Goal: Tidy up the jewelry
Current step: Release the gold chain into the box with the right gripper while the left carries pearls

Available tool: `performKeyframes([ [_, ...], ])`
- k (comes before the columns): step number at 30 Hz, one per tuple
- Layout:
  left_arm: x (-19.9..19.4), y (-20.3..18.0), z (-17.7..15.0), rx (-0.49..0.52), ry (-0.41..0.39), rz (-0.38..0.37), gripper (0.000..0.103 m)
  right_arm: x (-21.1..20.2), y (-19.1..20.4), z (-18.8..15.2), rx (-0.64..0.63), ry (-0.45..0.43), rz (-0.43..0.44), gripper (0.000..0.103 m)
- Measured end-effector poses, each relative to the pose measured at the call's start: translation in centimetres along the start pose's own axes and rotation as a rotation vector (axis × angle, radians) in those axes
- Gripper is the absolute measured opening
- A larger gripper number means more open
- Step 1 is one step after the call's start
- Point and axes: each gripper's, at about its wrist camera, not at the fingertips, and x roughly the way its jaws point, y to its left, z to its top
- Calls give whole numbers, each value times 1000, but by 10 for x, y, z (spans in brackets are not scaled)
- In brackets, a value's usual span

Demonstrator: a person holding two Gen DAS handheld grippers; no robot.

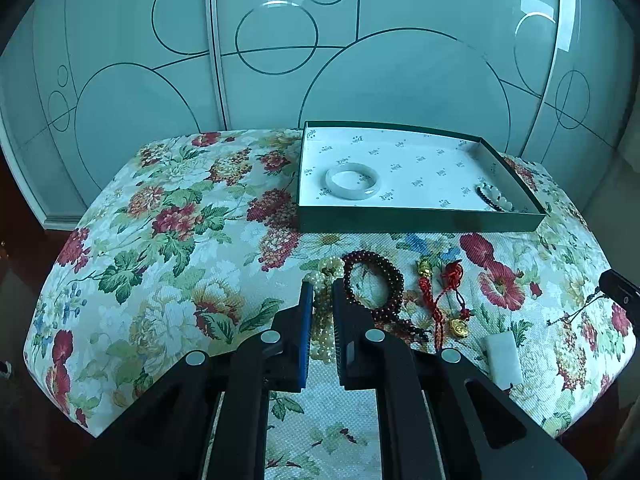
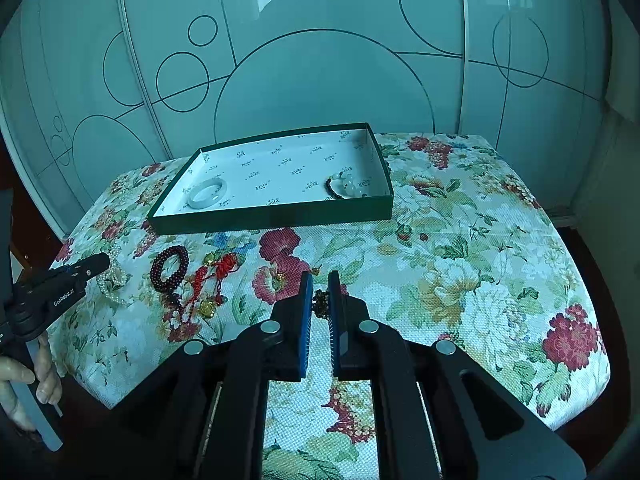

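A green tray (image 1: 420, 222) (image 2: 276, 216) with white lining sits at the back of the floral table. It holds a white jade bangle (image 1: 352, 180) (image 2: 207, 193) and a dark bead bracelet with pale stones (image 1: 494, 197) (image 2: 345, 187). My left gripper (image 1: 323, 292) is shut on a pearl necklace (image 1: 324, 320) (image 2: 112, 280) lying on the cloth. Beside it lie a dark red bead bracelet (image 1: 374, 280) (image 2: 170, 268) and a red cord with gold charms (image 1: 440, 300) (image 2: 212, 284). My right gripper (image 2: 318, 284) is shut on a small dark beaded piece (image 2: 321, 304).
A white rectangular pendant on a thin chain (image 1: 505, 358) lies at the table's near right in the left wrist view. The floral cloth (image 2: 480, 280) covers the table. Glass sliding doors (image 1: 320, 60) stand behind it. A hand (image 2: 24, 384) holds the left gripper's handle.
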Motion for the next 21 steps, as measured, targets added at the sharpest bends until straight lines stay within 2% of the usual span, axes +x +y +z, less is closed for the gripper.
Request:
performKeyframes([
  [10,-8,-11,14,22,-28,-18,10,-7,3,16,1,-31,18,8],
  [21,-6,-27,56,41,-76,-56,10,1,11,62,-9,-86,50,8],
])
